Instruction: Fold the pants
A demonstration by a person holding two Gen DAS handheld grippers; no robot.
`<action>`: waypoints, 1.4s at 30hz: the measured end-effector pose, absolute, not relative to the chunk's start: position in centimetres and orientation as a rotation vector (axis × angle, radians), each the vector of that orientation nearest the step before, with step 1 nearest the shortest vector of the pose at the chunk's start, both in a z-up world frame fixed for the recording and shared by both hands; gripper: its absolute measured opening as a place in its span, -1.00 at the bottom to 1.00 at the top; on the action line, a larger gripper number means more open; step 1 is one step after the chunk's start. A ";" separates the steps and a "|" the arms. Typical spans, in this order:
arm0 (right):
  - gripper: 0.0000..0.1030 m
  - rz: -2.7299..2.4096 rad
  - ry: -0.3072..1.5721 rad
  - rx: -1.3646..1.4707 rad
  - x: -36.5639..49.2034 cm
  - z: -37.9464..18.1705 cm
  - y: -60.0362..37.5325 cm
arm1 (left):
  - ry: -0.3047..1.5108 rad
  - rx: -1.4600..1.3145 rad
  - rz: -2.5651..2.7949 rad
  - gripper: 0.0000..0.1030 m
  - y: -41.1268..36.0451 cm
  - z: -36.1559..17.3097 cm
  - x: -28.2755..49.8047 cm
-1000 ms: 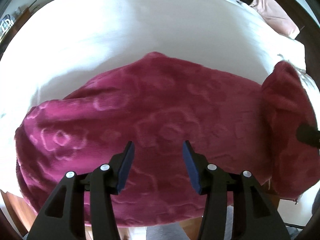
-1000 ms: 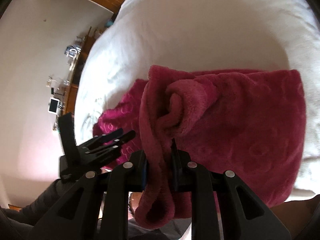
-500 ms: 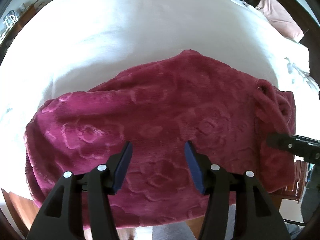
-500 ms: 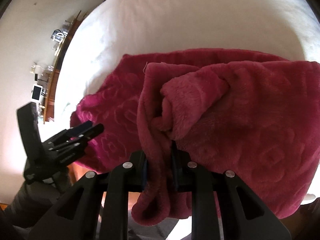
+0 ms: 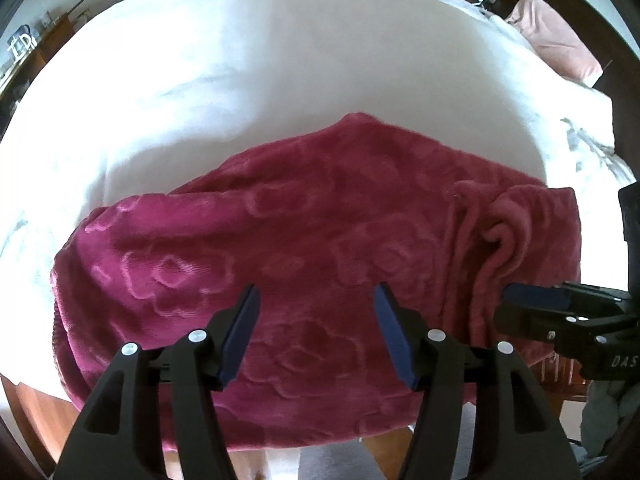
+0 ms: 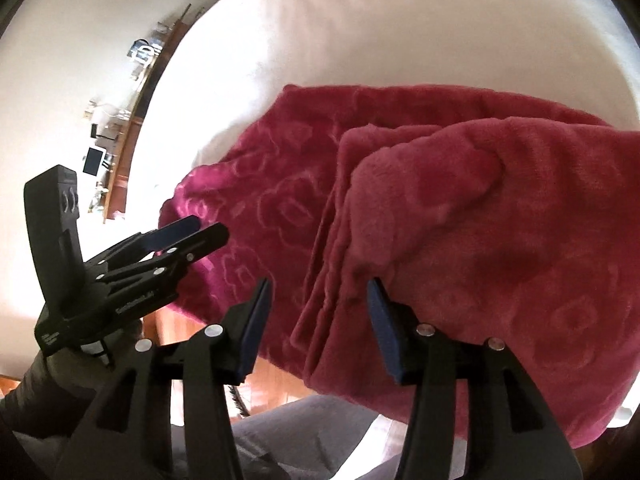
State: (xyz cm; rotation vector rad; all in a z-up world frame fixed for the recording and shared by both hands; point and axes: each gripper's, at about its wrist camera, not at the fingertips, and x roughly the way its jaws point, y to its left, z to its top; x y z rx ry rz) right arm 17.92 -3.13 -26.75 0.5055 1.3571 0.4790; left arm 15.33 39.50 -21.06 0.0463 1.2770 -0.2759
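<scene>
Pants (image 5: 304, 264) folded into a thick band at the near edge of the bed (image 5: 280, 80), one end doubled over and bunched at the right; smoothing or one more fold probably left. Left gripper (image 5: 316, 320) opening wide above the fabric, nothing between the fingers; right gripper (image 6: 318, 312) opening too, bunched edge between the fingers, no longer pinched. Only "DAS" readable on the right gripper's body, other print too small.

I saw a white bed (image 5: 280, 80) washed in bright daylight, a pink pillow (image 5: 552, 40) at its far right corner, pale walls (image 6: 80, 40), a cluttered wooden shelf (image 6: 132, 92), and wood flooring (image 5: 36, 412).
</scene>
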 end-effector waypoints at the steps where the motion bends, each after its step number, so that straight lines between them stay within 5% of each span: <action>1: -0.01 0.480 1.352 0.511 17.8 -26.5 -3.6 | 1.273 0.042 -0.281 0.16 39.1 -20.8 15.3; 14: -0.01 0.349 1.325 0.503 15.2 -24.5 -13.2 | 1.237 0.037 -0.373 0.44 29.7 -20.3 14.6; 27: -0.01 0.352 1.335 0.329 13.0 -22.8 -19.5 | 1.271 -0.110 -0.171 0.45 26.9 -25.0 18.9; 28: -0.01 0.349 1.336 0.323 13.0 -22.7 -19.8 | 1.273 -0.127 -0.179 0.29 26.9 -25.4 19.0; 29: -0.01 0.348 1.337 0.313 13.1 -22.7 -20.2 | 1.278 -0.158 -0.205 -0.11 27.0 -25.7 19.0; 31: -0.01 0.351 1.336 0.294 13.3 -22.5 -20.9 | 1.285 -0.225 -0.235 -0.36 27.2 -26.3 18.9; 42: -0.01 0.441 1.304 0.193 15.0 -21.5 -20.0 | 1.226 -0.204 -0.162 -0.37 28.1 -25.2 16.9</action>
